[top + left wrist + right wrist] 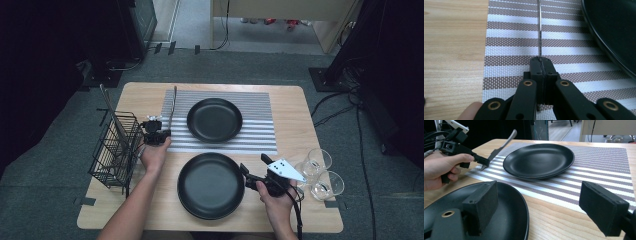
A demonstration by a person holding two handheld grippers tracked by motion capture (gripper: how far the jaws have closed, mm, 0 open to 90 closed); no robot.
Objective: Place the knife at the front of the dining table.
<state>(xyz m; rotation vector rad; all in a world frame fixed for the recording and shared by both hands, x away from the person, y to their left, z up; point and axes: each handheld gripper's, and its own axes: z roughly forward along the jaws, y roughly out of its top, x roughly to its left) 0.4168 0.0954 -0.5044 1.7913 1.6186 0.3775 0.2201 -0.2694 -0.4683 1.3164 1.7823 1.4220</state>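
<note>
In the high view, the left tool (159, 136) sits at the left edge of the striped placemat (260, 107), its jaws closed on the near end of a table knife (173, 106). The knife is slim and silvery, and runs away from the hand along the mat's left border, just left of the far black plate (215, 119). A black wire basket (116, 150) stands near the desk's left edge (102, 130), close beside the left hand (154, 156). The right tool (252, 176) hovers at the right rim of the near black plate (210, 185), with two clear glasses (320, 172) near it on the right. Bare wood lies open along the desk's far edge and its right side.

In the left gripper view, the jaws meet tightly on the knife (539, 30), seen edge-on as a thin bright line over the brown-and-white stripes (511, 50). The plate's rim (594, 32) curves close on the right; bare wood (454, 50) lies open on the left.

In the right gripper view, the two padded jaws stand wide apart with nothing between them. The left tool (485, 162) grips the knife (505, 143), whose free end rises off the mat beside the far plate (539, 160). A strip of mat and wood separates the two plates.
</note>
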